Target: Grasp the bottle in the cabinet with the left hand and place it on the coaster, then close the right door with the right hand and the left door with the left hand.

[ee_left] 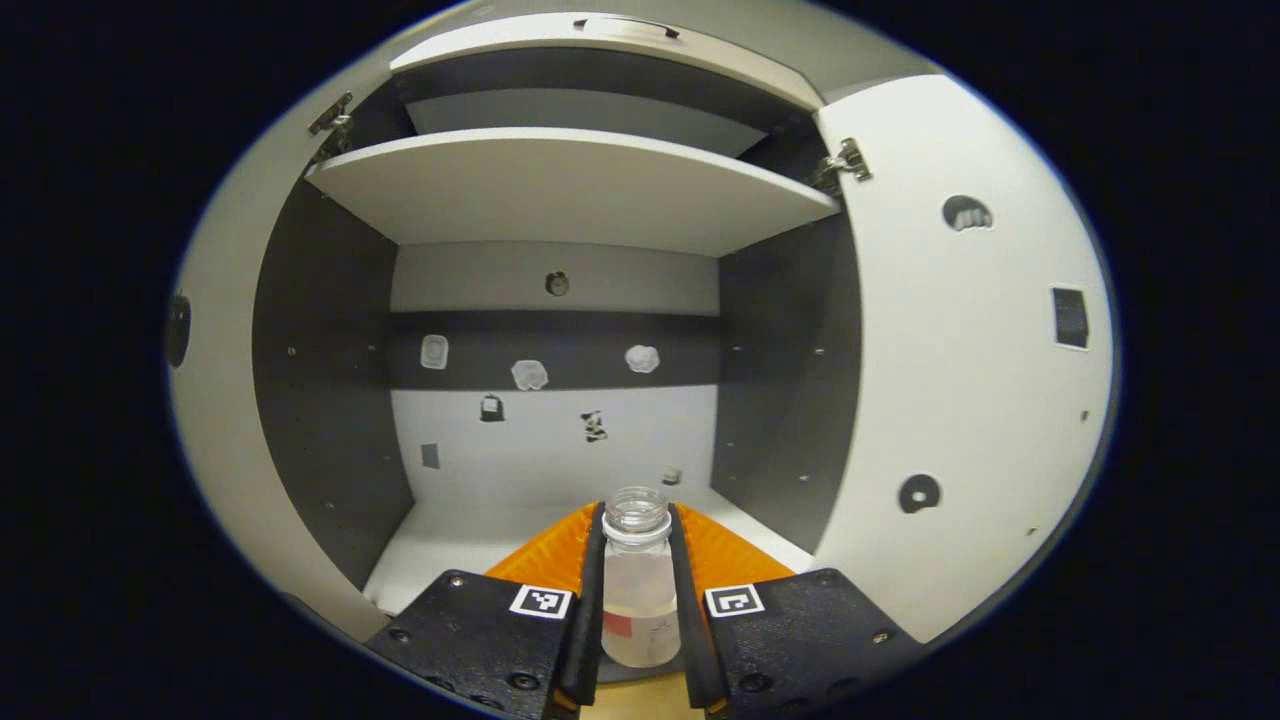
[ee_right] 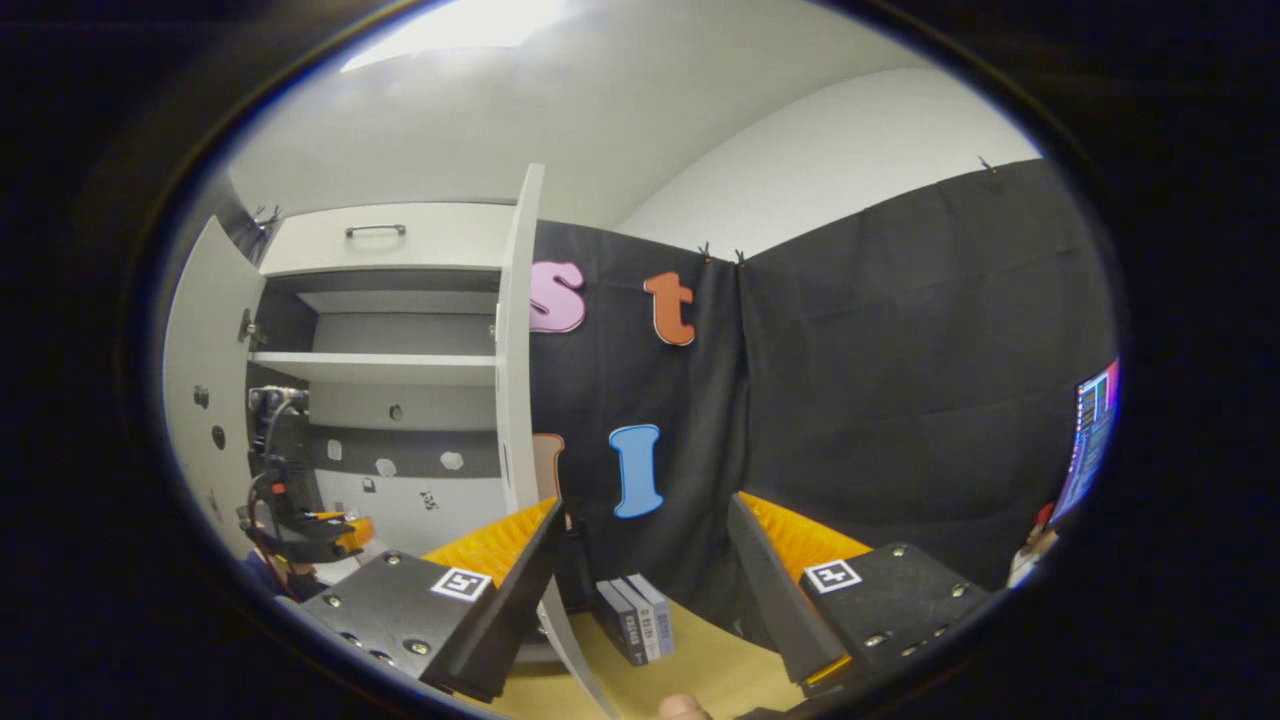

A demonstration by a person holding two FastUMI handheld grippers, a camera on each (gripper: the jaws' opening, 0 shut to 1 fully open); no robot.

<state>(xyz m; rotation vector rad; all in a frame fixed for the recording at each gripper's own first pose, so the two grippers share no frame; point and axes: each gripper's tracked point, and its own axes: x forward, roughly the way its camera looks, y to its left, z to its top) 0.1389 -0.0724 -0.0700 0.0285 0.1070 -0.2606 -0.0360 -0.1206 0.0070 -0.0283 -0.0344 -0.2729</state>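
In the left gripper view a small clear bottle with no cap and a red-and-white label stands upright between my fingers. My left gripper is shut on it, a finger pressing each side. The bottle's base is near the front edge of the cabinet floor; whether it rests there I cannot tell. Both doors stand open: the left door and the right door. In the right gripper view my right gripper is open and holds nothing, out in front of the right door's edge. The left gripper reaches into the cabinet.
A white shelf spans the cabinet above the bottle. Small stickers dot the back wall. Three books stand on the wooden table by the black cloth wall. A lit screen is at the far right.
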